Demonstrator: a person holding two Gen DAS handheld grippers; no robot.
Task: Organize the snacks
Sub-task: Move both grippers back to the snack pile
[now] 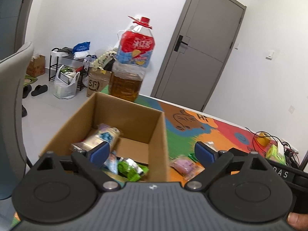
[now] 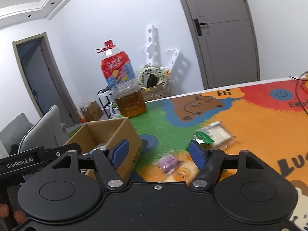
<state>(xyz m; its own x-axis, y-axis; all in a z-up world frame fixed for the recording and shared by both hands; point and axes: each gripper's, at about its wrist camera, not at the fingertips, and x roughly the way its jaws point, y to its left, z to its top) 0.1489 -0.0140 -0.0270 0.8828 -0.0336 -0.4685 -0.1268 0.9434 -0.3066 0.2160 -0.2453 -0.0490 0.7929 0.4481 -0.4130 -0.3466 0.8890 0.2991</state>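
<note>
The box (image 1: 123, 127), open-topped plain cardboard, sits under and ahead of the left claw (image 1: 152, 151), whose blue pads stand wide apart with nothing between them. Blurred packets lie inside: a pale pouch (image 1: 100, 138) and a crinkly green one (image 1: 130, 168), partly hidden by the claw. Right of the box, on the bright patterned tabletop (image 2: 259, 127), a pink packet (image 2: 169, 162) lies just ahead of the empty, parted right claw (image 2: 157, 152); further off is a clear-wrapped bread pack (image 2: 217, 132), smeared by motion. An oil bottle (image 1: 130, 65) stands beyond the box.
</note>
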